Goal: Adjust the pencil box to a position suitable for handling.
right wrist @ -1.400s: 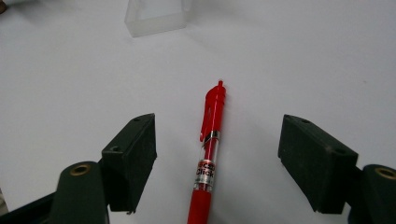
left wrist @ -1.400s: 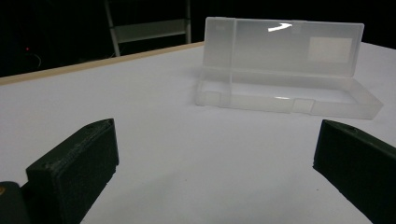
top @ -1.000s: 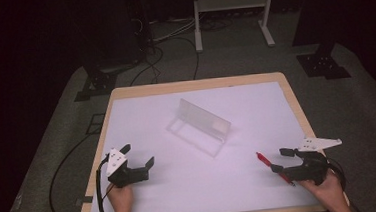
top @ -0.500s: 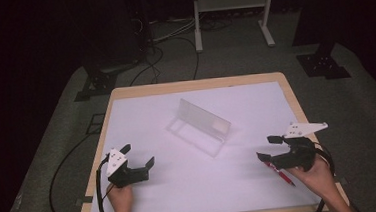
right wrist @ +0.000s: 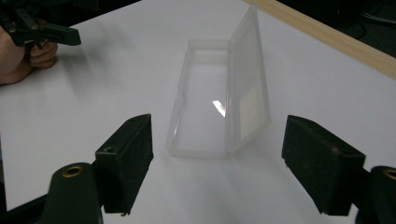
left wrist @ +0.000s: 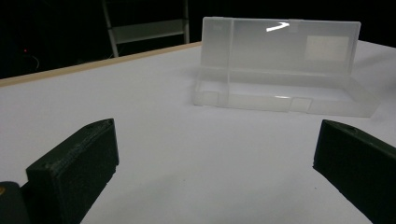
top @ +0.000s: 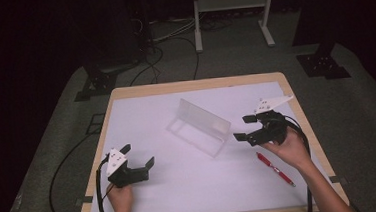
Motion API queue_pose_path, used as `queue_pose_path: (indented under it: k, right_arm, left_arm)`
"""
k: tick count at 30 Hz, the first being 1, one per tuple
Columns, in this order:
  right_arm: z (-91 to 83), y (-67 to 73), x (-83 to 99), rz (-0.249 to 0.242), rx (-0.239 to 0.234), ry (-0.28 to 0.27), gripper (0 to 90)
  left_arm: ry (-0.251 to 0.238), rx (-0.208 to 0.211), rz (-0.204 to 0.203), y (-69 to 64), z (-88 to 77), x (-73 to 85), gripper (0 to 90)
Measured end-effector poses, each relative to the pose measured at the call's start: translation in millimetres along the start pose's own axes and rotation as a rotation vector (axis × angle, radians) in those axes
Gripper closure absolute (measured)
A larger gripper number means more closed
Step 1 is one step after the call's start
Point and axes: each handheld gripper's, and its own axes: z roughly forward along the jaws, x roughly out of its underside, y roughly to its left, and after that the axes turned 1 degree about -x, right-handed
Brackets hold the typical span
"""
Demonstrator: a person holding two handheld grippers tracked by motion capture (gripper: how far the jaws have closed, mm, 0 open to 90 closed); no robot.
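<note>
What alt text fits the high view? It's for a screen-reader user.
A clear case stands open, lid up, mid-table on a white surface. The right gripper hangs open beside it, a red pen lying near that hand. The left gripper, also open, is at the table's near left.

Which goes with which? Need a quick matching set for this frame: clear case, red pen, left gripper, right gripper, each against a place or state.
Things:
1. clear plastic case
2. red pen
3. left gripper
4. right gripper

Places or states:
A. lying flat on the table near the right edge, beside the right hand
B. jaws open, near the front left of the table
C. mid-table, lid standing open, nothing inside
D. jaws open, raised just right of the case, pointing at it

Pairs: 1-C, 2-A, 3-B, 4-D
</note>
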Motion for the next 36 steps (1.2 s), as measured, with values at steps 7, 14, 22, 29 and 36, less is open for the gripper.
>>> queue_pose_path:
  k: [7,14,22,29,36]
  right_arm:
    - [13.6,-6.9,-17.6,-0.007,-0.017,0.011,23.9]
    - [36.0,-17.3,-30.2,-0.006,-0.021,0.037,24.6]
    - [54.4,-27.8,-39.2,-0.001,-0.03,0.06,24.6]
    - [77.0,-36.1,-45.7,-0.009,-0.033,0.075,26.2]
    - [102.2,-44.7,-53.6,-0.008,-0.029,0.106,30.4]
  left_arm:
    - [-0.001,0.0,-0.001,-0.3,0.1,0.1,0.0]
    - [-0.002,0.002,0.006,0.1,0.0,0.1,0.0]
    - [-0.004,0.003,0.0,0.2,0.0,0.2,0.0]
    - [-0.005,0.004,-0.001,0.2,0.1,0.3,0.0]
    - [-0.008,0.006,-0.006,0.4,-0.1,0.4,0.0]
